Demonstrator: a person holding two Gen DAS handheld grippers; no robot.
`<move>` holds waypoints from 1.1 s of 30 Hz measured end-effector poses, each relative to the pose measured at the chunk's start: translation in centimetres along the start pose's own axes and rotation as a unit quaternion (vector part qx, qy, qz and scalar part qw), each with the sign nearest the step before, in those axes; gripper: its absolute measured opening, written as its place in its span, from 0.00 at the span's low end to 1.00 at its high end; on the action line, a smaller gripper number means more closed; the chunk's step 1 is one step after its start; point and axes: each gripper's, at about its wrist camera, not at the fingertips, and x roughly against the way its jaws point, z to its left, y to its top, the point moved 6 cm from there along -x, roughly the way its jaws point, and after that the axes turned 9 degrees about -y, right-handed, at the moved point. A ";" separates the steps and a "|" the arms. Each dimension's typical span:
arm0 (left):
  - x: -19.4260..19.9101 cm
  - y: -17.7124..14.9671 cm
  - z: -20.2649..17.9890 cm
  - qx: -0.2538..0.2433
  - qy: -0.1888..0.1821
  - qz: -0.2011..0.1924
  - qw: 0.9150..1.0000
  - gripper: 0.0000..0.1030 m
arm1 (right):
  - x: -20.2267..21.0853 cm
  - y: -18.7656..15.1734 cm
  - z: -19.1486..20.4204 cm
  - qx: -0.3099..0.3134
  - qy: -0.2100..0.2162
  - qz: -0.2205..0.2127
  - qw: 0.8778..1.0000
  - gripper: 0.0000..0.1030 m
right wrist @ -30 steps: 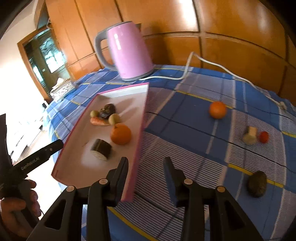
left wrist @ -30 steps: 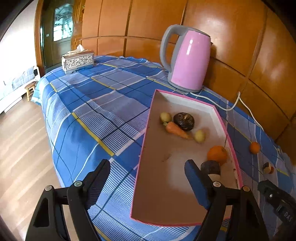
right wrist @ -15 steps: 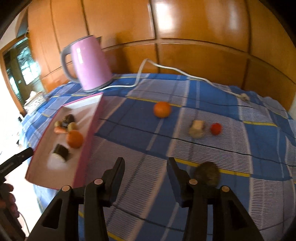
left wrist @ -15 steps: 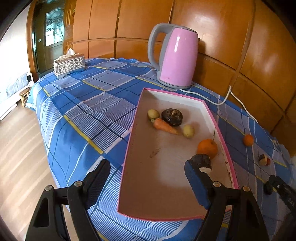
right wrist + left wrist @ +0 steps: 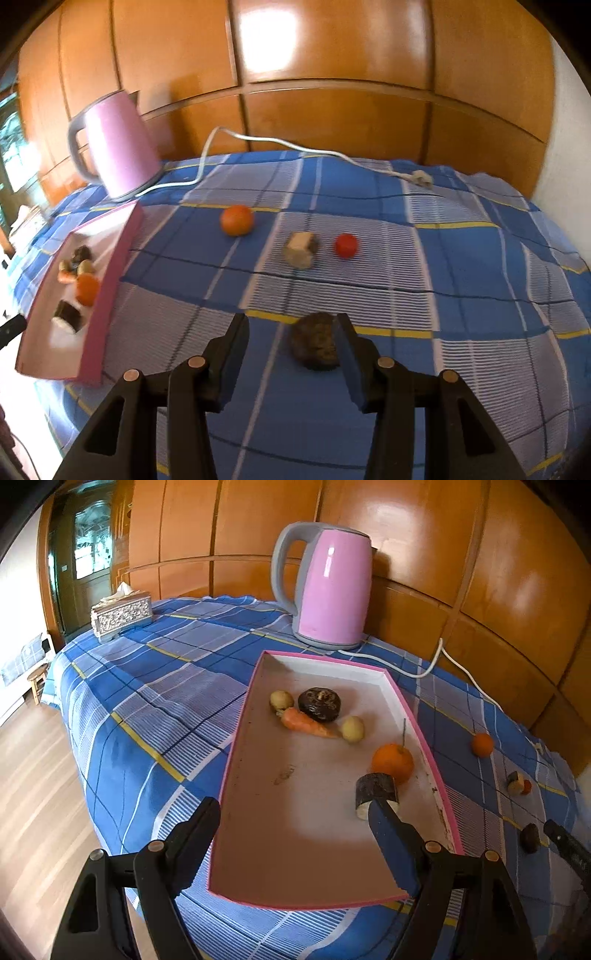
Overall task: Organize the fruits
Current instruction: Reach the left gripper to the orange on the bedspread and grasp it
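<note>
A pink-rimmed tray holds a carrot, a dark round fruit, two small yellow fruits, an orange and a dark cut piece. My left gripper hangs open over the tray's near end, holding nothing. My right gripper is open and low over the blue checked cloth. A dark brown fruit lies between its fingertips, close to the right finger. Beyond it on the cloth lie a second orange, a beige-brown chunk and a small red fruit.
A pink kettle stands behind the tray by the wooden wall, its white cord trailing across the cloth. A tissue box sits at the far left corner. The table's edge drops to a wooden floor on the left.
My right gripper has swung right, away from the tray, and its jaws stand wider, now with the dark brown fruit between them. The left gripper has drifted slightly along the tray.
</note>
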 end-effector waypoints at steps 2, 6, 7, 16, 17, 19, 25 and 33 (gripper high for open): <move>0.1 0.0 -0.4 -0.006 -0.004 -0.001 1.000 0.80 | -0.1 0.1 -0.9 -0.008 -0.009 -0.001 1.000 0.47; 0.1 0.1 -1.3 -0.017 -0.014 -0.002 1.000 0.80 | -0.4 0.1 -2.7 -0.022 -0.030 0.000 0.999 0.47; 0.2 0.2 -1.7 -0.022 -0.018 -0.002 1.000 0.80 | -0.5 0.0 -3.2 -0.026 -0.035 0.001 0.999 0.47; 0.2 0.5 -6.0 -0.073 -0.073 0.007 0.995 0.80 | -1.5 -1.0 -9.3 -0.094 -0.115 0.010 0.989 0.47; 0.2 0.5 -6.8 -0.083 -0.080 0.009 0.993 0.80 | -1.6 -1.2 -10.0 -0.101 -0.124 0.010 0.987 0.47; 0.1 0.6 -7.9 -0.095 -0.091 0.012 0.991 0.80 | -1.8 -1.5 -11.3 -0.111 -0.140 0.011 0.984 0.47; -0.7 0.9 -12.3 -0.136 -0.130 0.029 0.982 0.80 | -2.6 -2.8 -14.1 -0.136 -0.170 0.021 0.976 0.47; -3.8 1.3 -16.9 -0.148 -0.163 0.073 0.973 0.77 | -3.2 -3.9 -15.9 -0.151 -0.191 0.023 0.970 0.47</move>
